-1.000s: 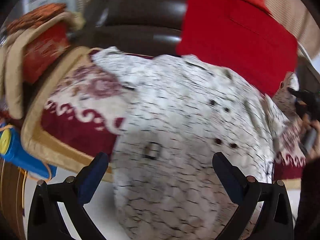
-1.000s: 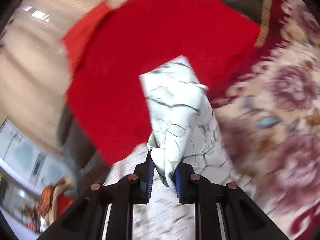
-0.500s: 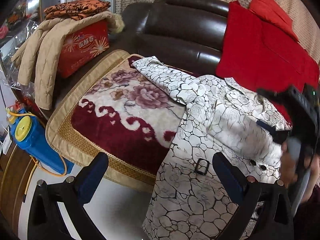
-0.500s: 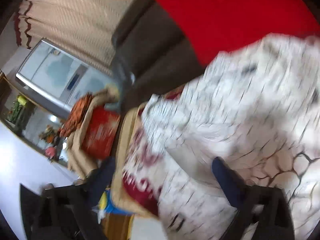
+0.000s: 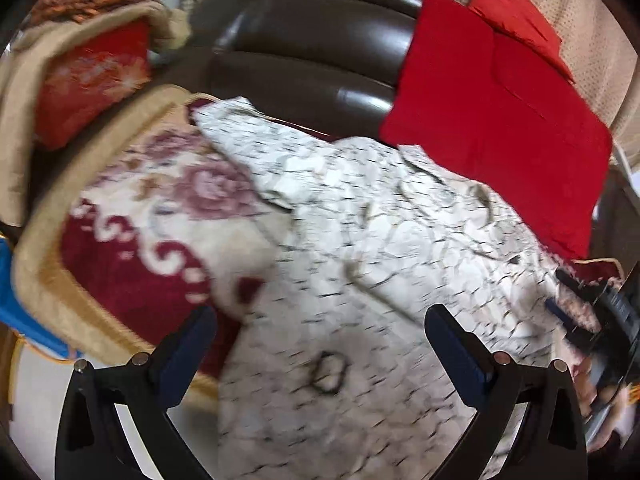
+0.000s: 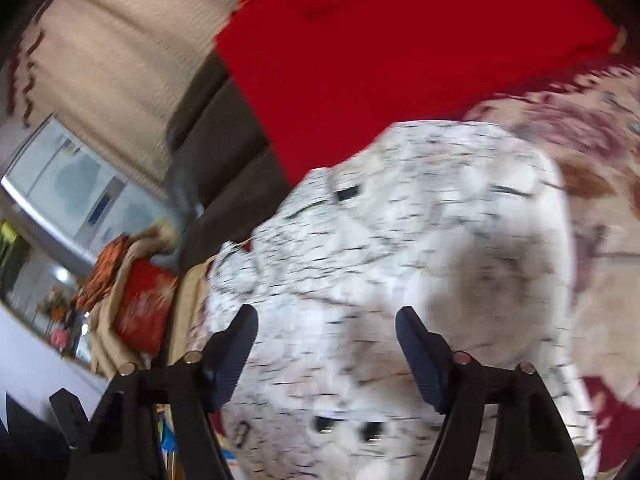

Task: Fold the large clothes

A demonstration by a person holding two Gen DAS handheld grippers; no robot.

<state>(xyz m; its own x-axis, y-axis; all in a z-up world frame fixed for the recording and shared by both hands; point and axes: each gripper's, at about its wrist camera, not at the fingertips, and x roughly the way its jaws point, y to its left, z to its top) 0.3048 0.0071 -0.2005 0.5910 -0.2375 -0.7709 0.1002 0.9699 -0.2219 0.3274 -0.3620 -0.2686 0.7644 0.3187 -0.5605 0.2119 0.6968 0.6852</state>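
- Left gripper [image 5: 320, 334]: jaws spread wide, holding nothing. White crackle-print coat [image 5: 360, 240] lies straight ahead of and below the fingertips, filling the gap between them.
- Right gripper [image 6: 325, 334]: also spread apart, nothing clamped. Same coat [image 6: 400, 260] sits directly in front, between and beyond the blue pads [image 6: 236, 344]. Whether the pads touch the cloth: cannot tell, frame is motion-blurred.
- Coat is draped over the floral blanket [image 5: 160, 208] on the dark leather sofa [image 5: 320, 40]. One sleeve [image 5: 240, 132] runs out ahead-left of the left gripper. Hem end hangs off the seat edge, below the left fingers.
- Dark buckle [image 5: 326, 372] on the coat sits between the left fingers, close to their base.
- Red cloth [image 5: 500, 120] hangs over the sofa back, ahead-right of the left gripper, just behind the coat's far edge.
- Red box [image 5: 92, 80] under a tan jacket [image 5: 24, 128] is far ahead-left, well apart from the coat.
- Progress, my read: early. Coat looks roughly spread, body lumpy, wrinkled. No clean fold line visible.
- Left to do: flatten the body, bring sleeves in, fold hem up, likely halve again.
- Neither claw has a grip now, so a fresh grab on a sleeve or edge is needed first.
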